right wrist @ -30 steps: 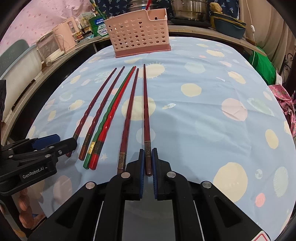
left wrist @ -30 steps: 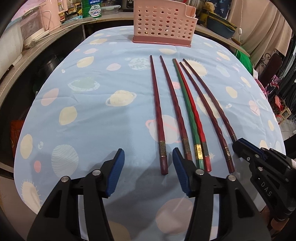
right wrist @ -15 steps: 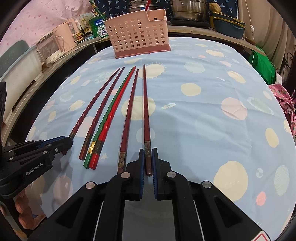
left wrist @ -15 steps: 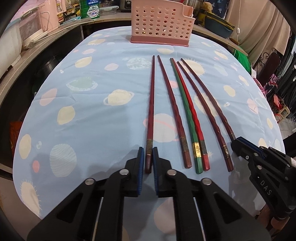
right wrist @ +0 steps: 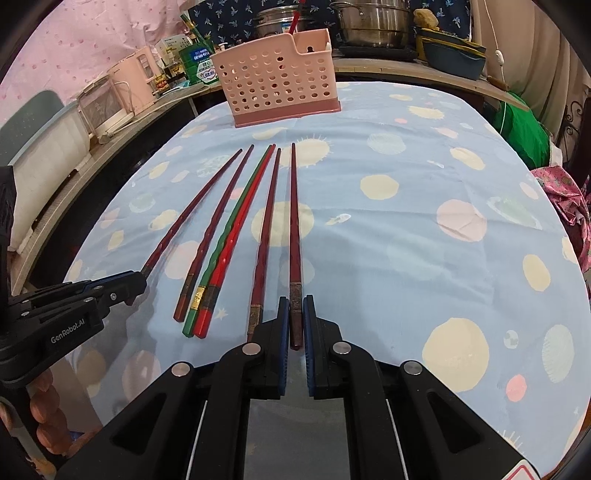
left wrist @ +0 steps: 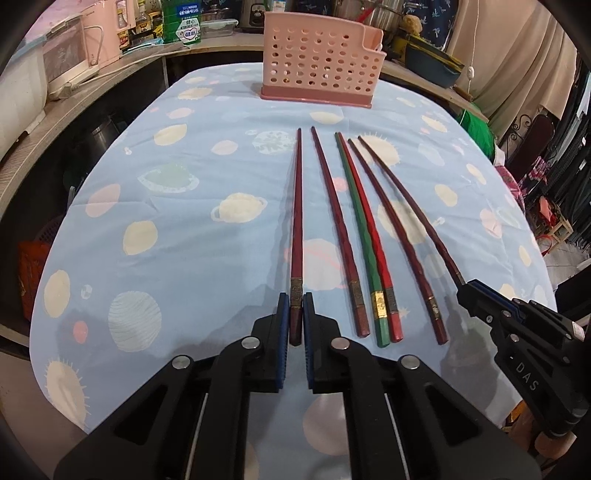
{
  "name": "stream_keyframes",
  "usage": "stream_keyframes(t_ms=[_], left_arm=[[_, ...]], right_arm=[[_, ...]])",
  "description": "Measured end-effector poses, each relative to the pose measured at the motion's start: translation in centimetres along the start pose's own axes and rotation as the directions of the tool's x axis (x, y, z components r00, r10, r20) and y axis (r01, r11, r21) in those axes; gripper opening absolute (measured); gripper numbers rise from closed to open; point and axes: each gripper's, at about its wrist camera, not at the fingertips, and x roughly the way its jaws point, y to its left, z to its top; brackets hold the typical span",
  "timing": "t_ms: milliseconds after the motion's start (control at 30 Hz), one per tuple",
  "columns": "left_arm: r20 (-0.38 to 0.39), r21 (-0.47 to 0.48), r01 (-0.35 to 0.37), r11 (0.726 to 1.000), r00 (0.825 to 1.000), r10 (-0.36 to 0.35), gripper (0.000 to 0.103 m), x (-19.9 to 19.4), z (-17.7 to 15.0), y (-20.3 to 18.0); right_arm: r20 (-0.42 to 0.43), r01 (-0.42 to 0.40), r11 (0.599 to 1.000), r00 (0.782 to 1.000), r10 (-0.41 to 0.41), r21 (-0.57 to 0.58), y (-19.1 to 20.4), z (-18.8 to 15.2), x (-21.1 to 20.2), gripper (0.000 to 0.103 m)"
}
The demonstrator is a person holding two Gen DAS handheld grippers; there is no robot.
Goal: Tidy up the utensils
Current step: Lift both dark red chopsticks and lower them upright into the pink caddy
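Several chopsticks lie side by side on the blue planet-print tablecloth (left wrist: pixel 184 229). My left gripper (left wrist: pixel 296 314) is shut on the thick end of the leftmost dark red chopstick (left wrist: pixel 297 221). My right gripper (right wrist: pixel 296 317) is shut on the thick end of the rightmost dark red chopstick (right wrist: pixel 294 229). Between them lie a dark red chopstick (left wrist: pixel 338 236), a green one (left wrist: pixel 364 243), a red one (left wrist: pixel 373 236) and another dark red one (left wrist: pixel 399 240). The pink perforated utensil basket (left wrist: pixel 321 62) stands at the far edge; it also shows in the right wrist view (right wrist: pixel 279 86).
A counter behind the table holds a pink appliance (left wrist: pixel 96 37), bottles, steel pots (right wrist: pixel 373 22) and a blue basin (right wrist: pixel 454 59). A green bag (right wrist: pixel 524 129) and patterned cloth (right wrist: pixel 569 199) sit off the table's right side.
My left gripper went from open to shut on the leftmost chopstick and swung it straighter. My right gripper stayed shut on its chopstick.
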Motion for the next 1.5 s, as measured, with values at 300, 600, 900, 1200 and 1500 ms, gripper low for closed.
stream_keyframes(t_ms=[300,600,900,1200,1500], left_arm=[[0.098,-0.027,0.037,0.999,0.995,-0.034,0.007,-4.4,2.6,0.5],[0.222,-0.069,0.088,0.994,0.973,-0.070,0.007,-9.0,6.7,1.6],[0.320,-0.071,0.065,0.995,0.947,-0.039,0.007,-11.4,11.9,2.3],[0.401,-0.079,0.072,0.994,0.916,-0.035,0.007,-13.2,17.3,3.0],[0.502,-0.086,0.087,0.993,0.865,-0.032,0.007,-16.2,24.9,3.0]], right_arm=[[0.124,-0.042,0.999,0.992,0.038,0.029,-0.3,2.9,-4.4,0.007],[0.256,-0.083,0.995,0.964,0.066,0.055,-1.2,6.7,-9.0,0.007],[0.357,-0.082,0.995,0.932,0.059,0.048,-1.9,11.9,-11.5,0.007],[0.397,-0.107,0.993,0.914,0.077,0.054,-2.5,16.9,-11.8,0.007],[0.504,-0.186,0.980,0.854,0.127,0.069,-3.3,23.7,-13.3,0.007]])
